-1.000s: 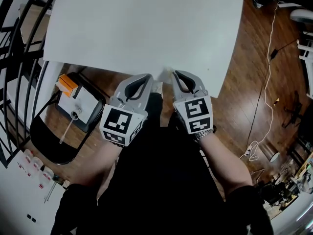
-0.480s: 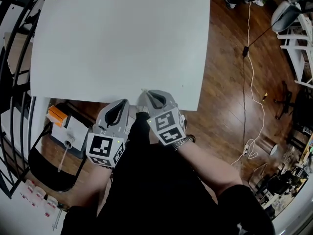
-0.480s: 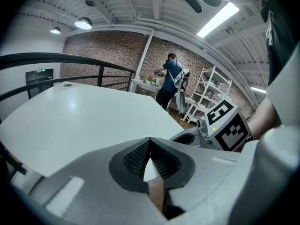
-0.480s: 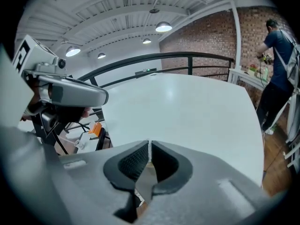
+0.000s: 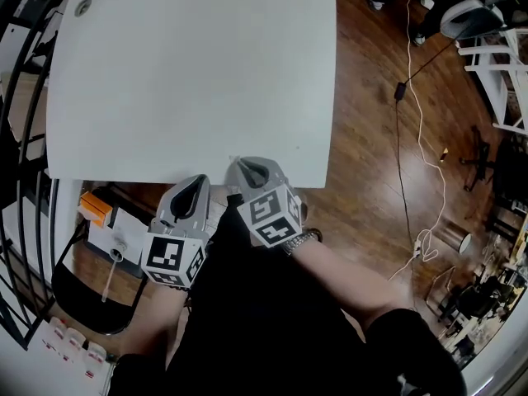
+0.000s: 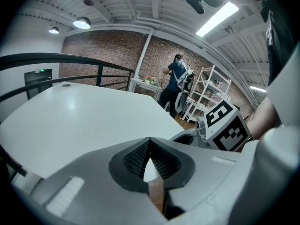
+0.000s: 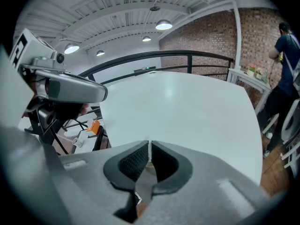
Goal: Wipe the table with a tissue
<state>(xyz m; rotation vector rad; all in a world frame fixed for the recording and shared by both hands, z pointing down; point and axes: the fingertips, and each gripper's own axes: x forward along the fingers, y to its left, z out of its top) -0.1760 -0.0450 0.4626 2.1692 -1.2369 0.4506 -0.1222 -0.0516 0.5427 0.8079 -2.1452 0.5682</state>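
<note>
The white table (image 5: pixel 190 73) fills the upper head view, its top bare. Both grippers hover at its near edge, side by side. My right gripper (image 5: pixel 235 165) is shut on a thin white sliver of tissue (image 7: pixel 149 147) that sticks up just past its tips, over the table edge. My left gripper (image 5: pixel 200 180) sits a little nearer to me and to the left, shut, with nothing between its pads (image 6: pixel 136 156). In the left gripper view the right gripper's marker cube (image 6: pixel 224 125) shows close by on the right.
Black railings (image 5: pixel 25 139) run along the table's left side. Below the near-left corner stand a black chair (image 5: pixel 70 291) and a white box with an orange item (image 5: pixel 97 209). Wood floor with a white cable (image 5: pixel 412 139) lies to the right. A person (image 6: pixel 174 78) stands far off by shelves.
Both grippers have drifted left along the table's near edge and closer together. The right gripper still pinches the tissue sliver. The head view has shifted, showing more floor on the right.
</note>
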